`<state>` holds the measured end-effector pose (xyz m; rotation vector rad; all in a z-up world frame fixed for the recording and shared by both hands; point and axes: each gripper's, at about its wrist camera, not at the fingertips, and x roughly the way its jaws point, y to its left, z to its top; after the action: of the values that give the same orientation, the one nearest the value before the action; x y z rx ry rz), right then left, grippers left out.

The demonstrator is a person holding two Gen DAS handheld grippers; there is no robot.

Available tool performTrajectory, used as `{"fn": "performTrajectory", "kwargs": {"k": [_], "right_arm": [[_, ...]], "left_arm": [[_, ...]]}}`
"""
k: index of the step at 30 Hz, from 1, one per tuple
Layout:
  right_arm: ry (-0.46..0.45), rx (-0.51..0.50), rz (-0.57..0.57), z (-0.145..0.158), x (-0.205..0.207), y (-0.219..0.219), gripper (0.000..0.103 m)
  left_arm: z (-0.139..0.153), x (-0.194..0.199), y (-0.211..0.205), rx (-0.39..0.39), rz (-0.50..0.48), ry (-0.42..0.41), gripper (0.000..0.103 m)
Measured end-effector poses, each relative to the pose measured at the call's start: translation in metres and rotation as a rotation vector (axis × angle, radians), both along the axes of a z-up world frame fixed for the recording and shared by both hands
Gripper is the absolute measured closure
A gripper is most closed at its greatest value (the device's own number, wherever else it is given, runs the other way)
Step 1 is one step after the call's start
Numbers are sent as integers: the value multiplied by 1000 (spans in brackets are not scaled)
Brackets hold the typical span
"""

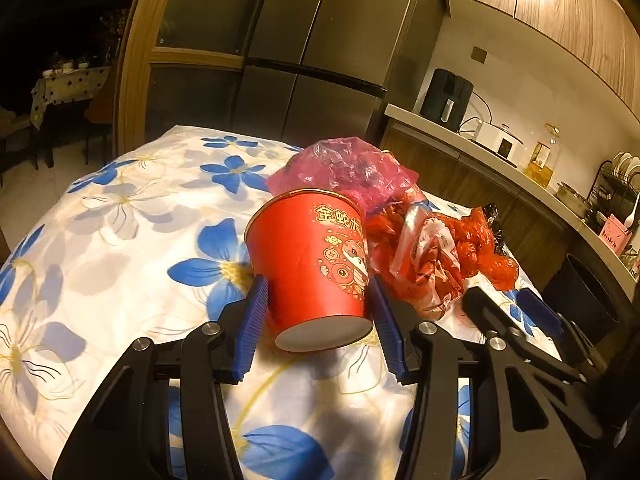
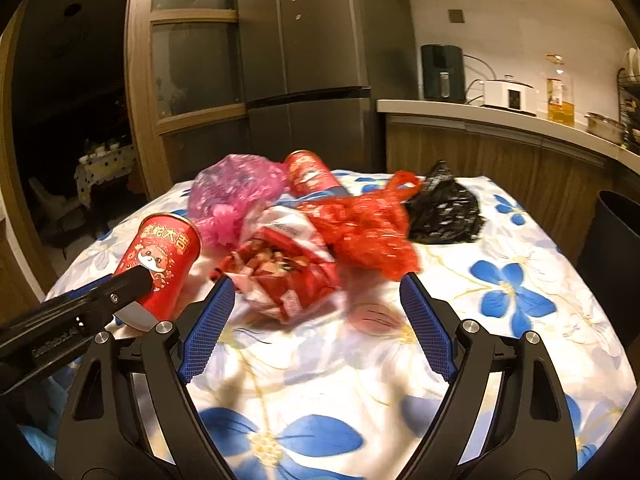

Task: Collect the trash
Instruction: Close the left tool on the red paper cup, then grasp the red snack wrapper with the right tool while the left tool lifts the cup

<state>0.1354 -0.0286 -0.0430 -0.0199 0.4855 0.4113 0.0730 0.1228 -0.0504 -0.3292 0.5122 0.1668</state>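
On the flowered worktop (image 1: 120, 208), my left tongs (image 1: 320, 312) grip a red paper cup (image 1: 308, 264) near its base, tilted with the rim leaning away. Just right of it lie a red-and-white wrapper bag (image 2: 284, 268), a red bag (image 2: 364, 232), a pink bag (image 2: 236, 196) and a black bag (image 2: 444, 212). My right tongs (image 2: 316, 308) stand wide open near the wrapper bag, holding nothing.

Smooth, matt red paper cup (image 1: 310, 264). Crinkled glossy plastic bags: pink (image 2: 236, 192), red (image 2: 368, 224), black (image 2: 444, 206). Soft matt flowered cloth (image 2: 500, 280) over table. Ribbed blue rubbery pads (image 2: 210, 330) on matt black plastic arms. Brushed metal fridge (image 1: 320, 60), far.
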Motion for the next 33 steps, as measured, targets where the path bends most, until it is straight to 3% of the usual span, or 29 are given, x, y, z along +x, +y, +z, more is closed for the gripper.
{"fn": "performTrajectory", "kwargs": {"k": [10, 19, 22, 23, 29, 33], "right_arm": [[50, -25, 21, -4, 23, 31, 24], [155, -64, -6, -21, 48, 40, 41], [155, -58, 4, -20, 49, 39, 53], [153, -64, 12, -20, 48, 41, 76], [147, -40, 32, -16, 44, 36, 86], [112, -24, 35, -6, 29, 27, 87]], "left_arm": [[6, -11, 9, 9, 2, -24, 53], [14, -23, 13, 5, -3, -51, 53], [15, -24, 11, 6, -12, -56, 53], [16, -25, 10, 7, -14, -57, 53], [19, -26, 10, 7, -20, -63, 53], [22, -28, 8, 17, -24, -76, 53]]}}
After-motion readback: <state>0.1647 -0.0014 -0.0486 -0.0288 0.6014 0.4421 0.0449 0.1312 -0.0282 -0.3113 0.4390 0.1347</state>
